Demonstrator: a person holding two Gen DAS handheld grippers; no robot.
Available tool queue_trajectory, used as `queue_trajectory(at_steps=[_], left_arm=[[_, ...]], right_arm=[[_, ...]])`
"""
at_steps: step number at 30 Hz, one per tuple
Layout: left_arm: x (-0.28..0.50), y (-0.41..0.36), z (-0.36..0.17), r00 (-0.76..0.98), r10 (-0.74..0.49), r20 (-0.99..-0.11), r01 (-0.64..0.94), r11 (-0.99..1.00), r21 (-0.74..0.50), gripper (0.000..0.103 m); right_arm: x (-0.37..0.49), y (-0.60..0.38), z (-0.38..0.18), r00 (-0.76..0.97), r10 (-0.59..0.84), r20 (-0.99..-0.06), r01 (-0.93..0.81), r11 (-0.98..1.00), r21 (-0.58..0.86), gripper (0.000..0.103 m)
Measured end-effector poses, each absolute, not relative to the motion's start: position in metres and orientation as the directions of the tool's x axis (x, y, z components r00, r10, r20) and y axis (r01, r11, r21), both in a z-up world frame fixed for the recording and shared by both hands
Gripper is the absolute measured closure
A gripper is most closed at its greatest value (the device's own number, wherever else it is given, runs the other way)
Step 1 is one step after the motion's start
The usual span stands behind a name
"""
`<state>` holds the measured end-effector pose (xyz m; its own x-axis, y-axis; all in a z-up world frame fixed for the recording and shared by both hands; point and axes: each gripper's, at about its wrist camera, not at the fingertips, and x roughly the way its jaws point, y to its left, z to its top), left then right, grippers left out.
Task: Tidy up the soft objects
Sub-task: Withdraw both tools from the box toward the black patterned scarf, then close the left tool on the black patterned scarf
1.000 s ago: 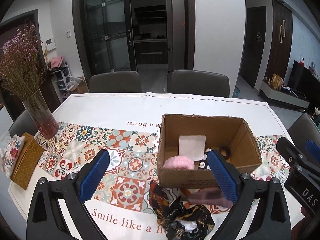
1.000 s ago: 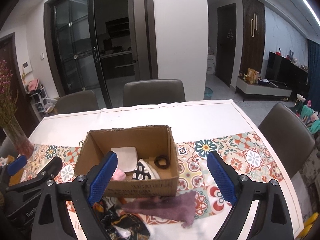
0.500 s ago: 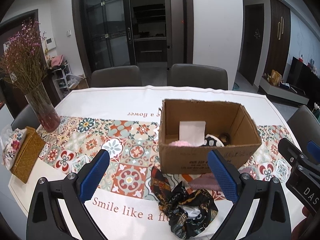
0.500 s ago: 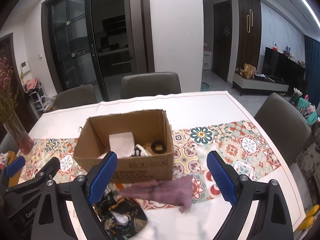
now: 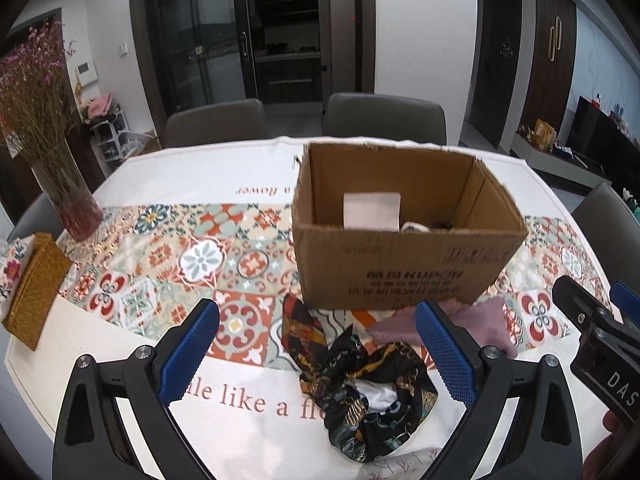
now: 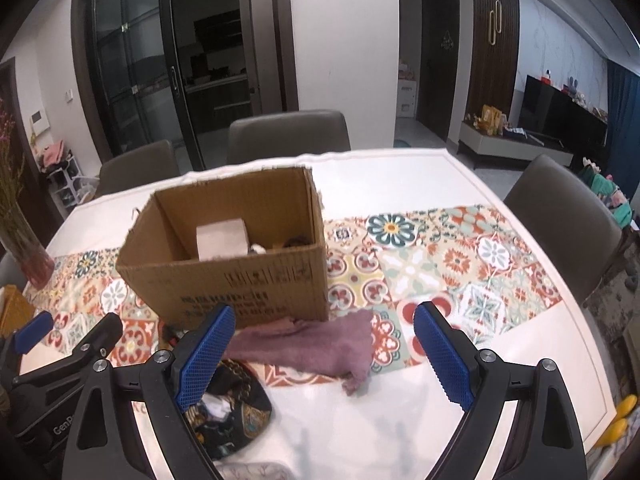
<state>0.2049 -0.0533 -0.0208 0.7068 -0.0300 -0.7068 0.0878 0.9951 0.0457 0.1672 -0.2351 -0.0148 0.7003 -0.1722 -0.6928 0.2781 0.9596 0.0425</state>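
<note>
White tablecloth with patterned tile band (image 5: 224, 168): "a flower" far side, inverted; "…ile like a fl…" near edge. Brown cardboard box (image 5: 408, 276): inverted print, illegible. Black gripper bodies: "DAS" (image 5: 618, 386), "Gen" (image 6: 60, 428).

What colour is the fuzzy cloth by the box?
The fuzzy cloth is dusty purple-pink, clearest in the right wrist view.

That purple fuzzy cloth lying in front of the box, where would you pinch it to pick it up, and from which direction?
I would pinch the purple cloth at its raised folds near the middle, coming straight down from above with the open right gripper. It lies limp and nearly flat on the table, so a sideways approach would probably just push it. Its far edge sits against the cardboard box, leaving little room there.
</note>
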Motion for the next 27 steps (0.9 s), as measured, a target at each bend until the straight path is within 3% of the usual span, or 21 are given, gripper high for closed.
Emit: queue_trajectory(at_steps=[19, 22, 27], left_arm=[[0.213, -0.051, -0.102, 0.609, -0.023, -0.793, 0.109, 0.992, 0.055, 0.009], [0.218, -0.055, -0.111, 0.598, -0.022, -0.801, 0.12, 0.991, 0.063, 0.015], [0.228, -0.06, -0.132, 0.555, -0.031, -0.831, 0.133, 0.99, 0.052, 0.034]], right_arm=[[0.178, -0.232, -0.091, 0.611, -0.117, -0.783, 0.263, 0.963, 0.061, 0.011], [0.181, -0.235, -0.103, 0.589, -0.108, -0.801, 0.27, 0.96, 0.068, 0.011], [0.188, -0.236, -0.118, 0.565, -0.103, -0.818, 0.265, 0.962, 0.061, 0.011]])
